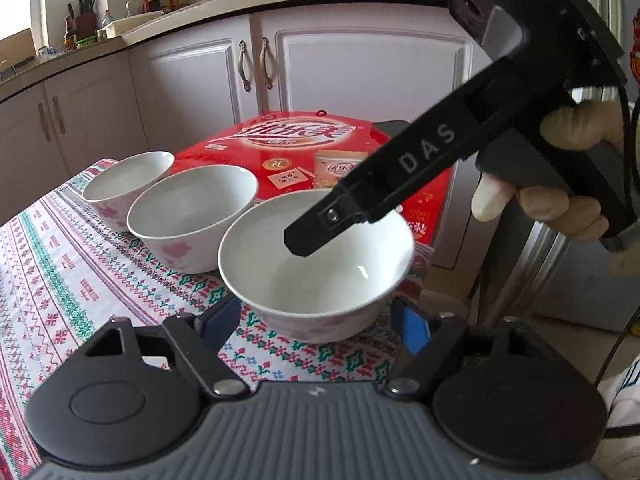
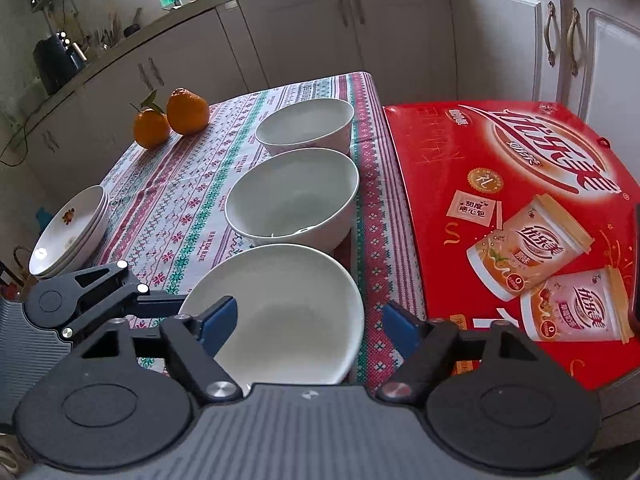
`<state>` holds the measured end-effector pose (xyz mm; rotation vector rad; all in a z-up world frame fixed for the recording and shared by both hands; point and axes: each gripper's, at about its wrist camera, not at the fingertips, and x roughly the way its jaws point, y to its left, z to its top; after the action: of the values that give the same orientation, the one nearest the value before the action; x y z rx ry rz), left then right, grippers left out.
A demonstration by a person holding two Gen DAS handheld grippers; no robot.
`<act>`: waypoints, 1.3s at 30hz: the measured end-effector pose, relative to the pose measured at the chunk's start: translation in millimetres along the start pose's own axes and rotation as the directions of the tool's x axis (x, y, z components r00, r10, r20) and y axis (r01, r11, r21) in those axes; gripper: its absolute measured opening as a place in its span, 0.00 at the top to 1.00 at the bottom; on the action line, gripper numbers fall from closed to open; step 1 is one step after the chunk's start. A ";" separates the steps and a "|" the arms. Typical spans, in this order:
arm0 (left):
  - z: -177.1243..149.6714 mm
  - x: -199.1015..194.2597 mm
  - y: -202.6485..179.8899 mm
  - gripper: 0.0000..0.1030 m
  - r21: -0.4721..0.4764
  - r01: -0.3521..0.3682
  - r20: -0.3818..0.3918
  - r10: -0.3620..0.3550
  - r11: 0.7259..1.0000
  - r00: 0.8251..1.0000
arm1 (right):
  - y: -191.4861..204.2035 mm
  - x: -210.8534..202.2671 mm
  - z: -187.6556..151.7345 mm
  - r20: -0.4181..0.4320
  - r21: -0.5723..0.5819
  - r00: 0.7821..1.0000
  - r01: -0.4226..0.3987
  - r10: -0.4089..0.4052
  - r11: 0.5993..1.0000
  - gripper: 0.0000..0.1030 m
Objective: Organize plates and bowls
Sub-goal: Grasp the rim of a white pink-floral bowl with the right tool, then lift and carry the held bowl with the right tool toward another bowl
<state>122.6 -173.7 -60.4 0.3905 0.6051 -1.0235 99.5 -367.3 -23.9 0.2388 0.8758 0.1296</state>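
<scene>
Three white bowls stand mouth-up in a row on the patterned tablecloth [image 2: 172, 204], near its edge beside a red gift box [image 2: 516, 216]. The nearest bowl [image 2: 288, 312] sits between both tools. In the left wrist view, the left gripper [image 1: 316, 320] straddles it low, blue pads at its base on either side; whether they press cannot be told. The right gripper [image 2: 308, 320] slants down from the upper right, held in a gloved hand [image 1: 560, 196]. One finger [image 1: 316, 232] reaches inside the bowl; the other blue pad stands outside the wall, clear of it. No pinch on the rim shows. The middle bowl [image 2: 294, 196] and the far bowl [image 2: 306, 126] carry faint pink flowers. A stack of plates [image 2: 68, 236] rests at the cloth's far side, with two oranges [image 2: 172, 118] beyond. "DAS" is printed on the right gripper's arm; the box bears large Chinese lettering and pictured cups.
</scene>
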 end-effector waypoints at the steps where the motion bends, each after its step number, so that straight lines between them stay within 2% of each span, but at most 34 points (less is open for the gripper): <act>1: 0.3 -0.1 0.9 0.21 -0.006 0.005 0.002 -0.005 1.000 1.000 | 0.1 0.5 0.3 -0.002 0.000 1.000 -0.002 0.002 1.000 0.26; 10: 1.9 0.4 3.3 0.22 -0.026 0.011 0.006 -0.011 1.000 1.000 | -3.1 3.9 1.9 -0.011 0.017 0.999 -0.030 0.030 0.999 0.33; 23: -1.2 -13.1 10.9 0.22 -0.045 0.015 -0.015 -0.016 0.999 1.000 | 15.8 2.7 4.8 -0.024 -0.016 0.999 -0.037 0.037 0.999 0.33; 31: -12.1 -40.8 29.2 0.22 -0.093 -0.033 -0.018 0.031 0.995 0.999 | 49.9 9.5 13.7 -0.029 -0.081 0.995 -0.096 0.094 0.992 0.32; 39: -30.7 -65.7 48.4 0.22 -0.142 -0.116 -0.036 0.112 0.983 0.993 | 89.2 32.6 25.2 -0.064 -0.156 0.986 -0.161 0.152 0.975 0.32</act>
<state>131.5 -89.1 -41.3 0.3092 0.6700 -0.8608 138.3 -278.3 -9.4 0.1537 0.8925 0.3534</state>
